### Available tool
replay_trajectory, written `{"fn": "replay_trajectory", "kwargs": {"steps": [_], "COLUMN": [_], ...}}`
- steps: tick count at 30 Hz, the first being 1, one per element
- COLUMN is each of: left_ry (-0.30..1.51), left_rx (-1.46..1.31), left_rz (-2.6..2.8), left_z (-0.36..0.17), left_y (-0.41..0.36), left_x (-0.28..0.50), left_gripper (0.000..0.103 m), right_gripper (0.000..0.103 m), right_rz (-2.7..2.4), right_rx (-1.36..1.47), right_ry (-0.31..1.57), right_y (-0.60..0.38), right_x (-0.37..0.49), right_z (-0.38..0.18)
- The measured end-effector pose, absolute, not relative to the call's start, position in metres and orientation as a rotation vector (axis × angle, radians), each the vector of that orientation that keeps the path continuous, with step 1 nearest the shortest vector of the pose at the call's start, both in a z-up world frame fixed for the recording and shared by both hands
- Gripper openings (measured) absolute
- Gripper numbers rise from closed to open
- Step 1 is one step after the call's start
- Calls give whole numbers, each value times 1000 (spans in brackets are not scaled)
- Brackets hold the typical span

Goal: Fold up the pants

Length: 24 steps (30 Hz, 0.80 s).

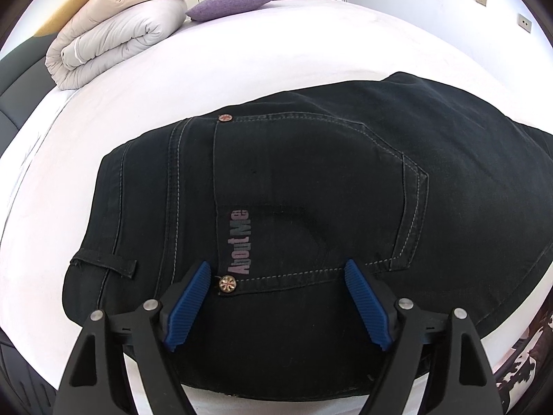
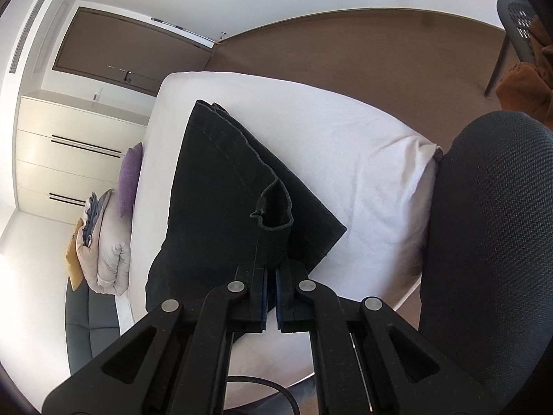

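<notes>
Your left tool (image 1: 276,297) stands wide open over the waist end of the black pants (image 1: 311,190), its blue pads (image 1: 188,306) spread either side of the back pocket (image 1: 311,200) and gripping nothing. In that view the pants fill the lower centre of the frame, lying flat on the white bed (image 1: 242,52), waistband at lower left and the legs running off to the upper right.

Your right tool (image 2: 271,269) is clamped shut on the hem of a leg (image 2: 274,214), which curls up just above the pads at the centre of the right wrist frame. From there the pants' long axis runs up and left toward the far waist.

That axis decides the coming move, as I judge it: the hem you hold has to travel along the length of the pants toward the waist, where your left tool hangs. Your right hand is the one at the leg end, so it carries the fold; the left can pin or receive.
</notes>
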<state>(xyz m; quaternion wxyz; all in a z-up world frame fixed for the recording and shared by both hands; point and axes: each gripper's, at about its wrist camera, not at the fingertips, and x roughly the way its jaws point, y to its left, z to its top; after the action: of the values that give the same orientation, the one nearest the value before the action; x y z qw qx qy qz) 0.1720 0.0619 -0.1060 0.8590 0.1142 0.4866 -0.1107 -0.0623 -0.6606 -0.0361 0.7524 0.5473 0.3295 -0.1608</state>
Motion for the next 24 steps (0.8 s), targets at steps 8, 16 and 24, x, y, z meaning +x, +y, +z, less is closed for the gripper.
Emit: {"fn": "replay_trajectory", "kwargs": {"steps": [8,16,24], "left_ry": [1013,1001,942], "left_rx": [230,231,245], "left_rz": [-234,-222,-251], "left_z": [-106,-106,-77], "left_y": [68,71,44], "left_x": [172,165,153], "left_gripper": [83,83,83], "right_gripper": [2,12,12], "right_rz": [-341,-505,-57], "right_rx": [1202,1103,774], "right_ry": [717,718,693], "right_y": [-660,-676,-605], "right_x": [-70,-105,-15], "right_z": [-41,-8,71]}}
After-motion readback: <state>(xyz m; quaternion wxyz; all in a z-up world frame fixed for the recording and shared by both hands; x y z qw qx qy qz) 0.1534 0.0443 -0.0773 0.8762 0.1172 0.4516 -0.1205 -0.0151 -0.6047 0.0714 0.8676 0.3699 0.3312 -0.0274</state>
